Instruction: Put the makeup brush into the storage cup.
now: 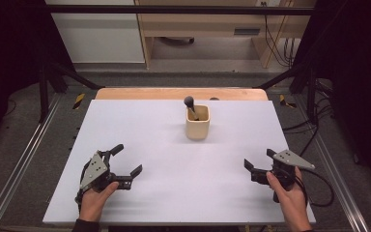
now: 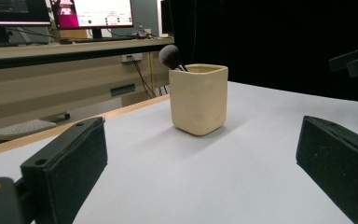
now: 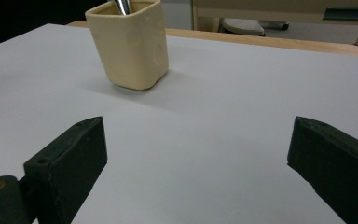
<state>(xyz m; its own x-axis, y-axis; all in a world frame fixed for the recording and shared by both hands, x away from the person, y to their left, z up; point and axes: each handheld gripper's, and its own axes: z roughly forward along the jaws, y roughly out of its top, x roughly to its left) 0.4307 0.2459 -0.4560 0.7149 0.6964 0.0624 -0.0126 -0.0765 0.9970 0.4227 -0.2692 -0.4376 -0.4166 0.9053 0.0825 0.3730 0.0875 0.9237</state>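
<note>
One cream cup (image 1: 197,124) holding one brush (image 1: 189,102) is standing far on the bare surface (image 1: 174,193), nothing blocking both gaping, empty tongs, left tongs (image 1: 127,160) and right tongs (image 1: 258,159).

text: none legible | monitor (image 2: 92,13): screen content too small to read | cup (image 2: 198,98): unmarked

Cream cup (image 1: 197,126) — white table (image 1: 140,145)
</note>
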